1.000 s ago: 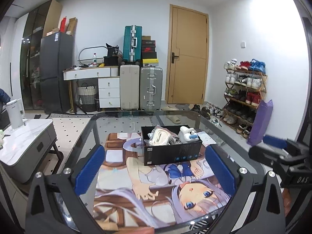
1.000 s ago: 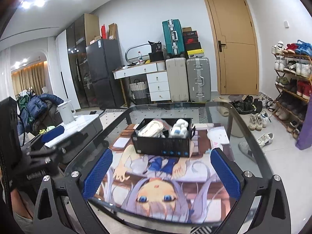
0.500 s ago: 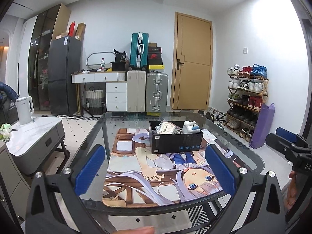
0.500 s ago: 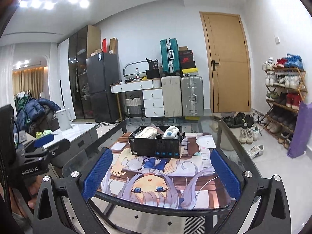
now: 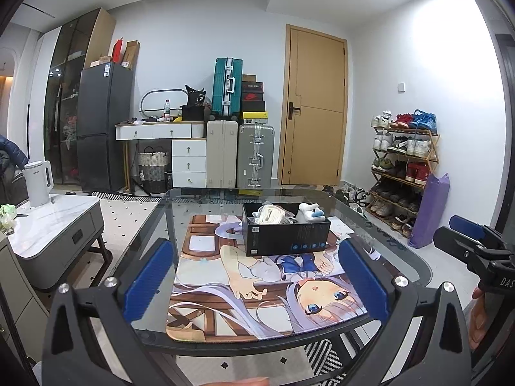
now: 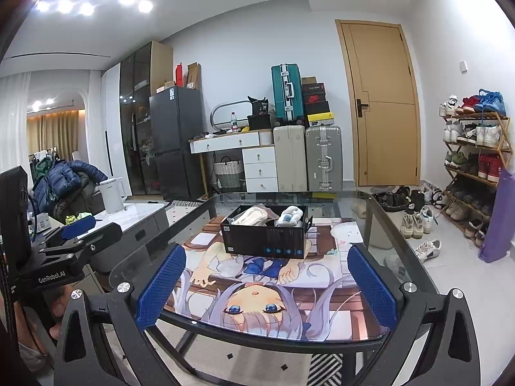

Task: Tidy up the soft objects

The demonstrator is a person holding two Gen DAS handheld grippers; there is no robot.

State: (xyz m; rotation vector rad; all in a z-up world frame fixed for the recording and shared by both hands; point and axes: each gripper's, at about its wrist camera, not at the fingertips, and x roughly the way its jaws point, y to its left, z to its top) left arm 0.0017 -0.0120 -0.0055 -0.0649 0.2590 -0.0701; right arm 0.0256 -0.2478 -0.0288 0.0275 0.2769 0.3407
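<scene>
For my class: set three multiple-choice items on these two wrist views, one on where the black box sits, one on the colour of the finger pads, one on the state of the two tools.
1. Where is the black box?
A. on the printed mat
B. on the floor
C. on the shoe rack

2. What colour are the finger pads?
A. red
B. blue
C. green

3. What state are the left tool and right tool in?
A. both open and empty
B. both shut on cloth
C. one holds the box

Key: 1 A, the box stands on the mat on the glass table. 2 B, the pads are blue. 3 A, the fingers stand wide apart with nothing between them.
</scene>
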